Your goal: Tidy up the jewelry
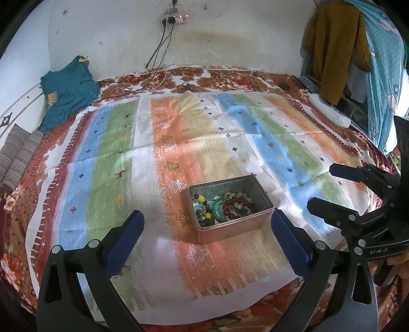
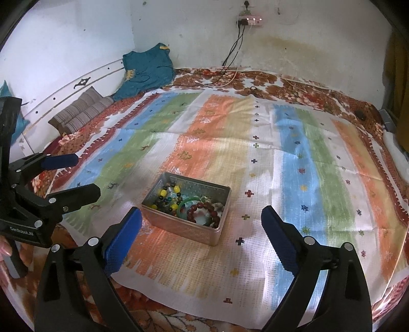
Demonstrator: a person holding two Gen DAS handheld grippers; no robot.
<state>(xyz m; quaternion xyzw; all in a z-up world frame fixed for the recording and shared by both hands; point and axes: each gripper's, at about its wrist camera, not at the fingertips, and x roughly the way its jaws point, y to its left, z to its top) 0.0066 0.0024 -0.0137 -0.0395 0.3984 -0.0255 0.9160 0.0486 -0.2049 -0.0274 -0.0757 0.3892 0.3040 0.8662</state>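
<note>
An open metal tin sits on a striped cloth. It holds a dark red bead bracelet, a green bangle and a strand of yellow and dark beads. My left gripper hovers near the tin's near-left side, jaws wide apart and empty. My right gripper hangs to the tin's right, also open and empty. No pad touches the tin or the jewelry.
The striped cloth lies over a floral bedspread. A teal garment and a striped pillow lie at the back left. Cables run down the wall from a power strip. Clothes hang at the right.
</note>
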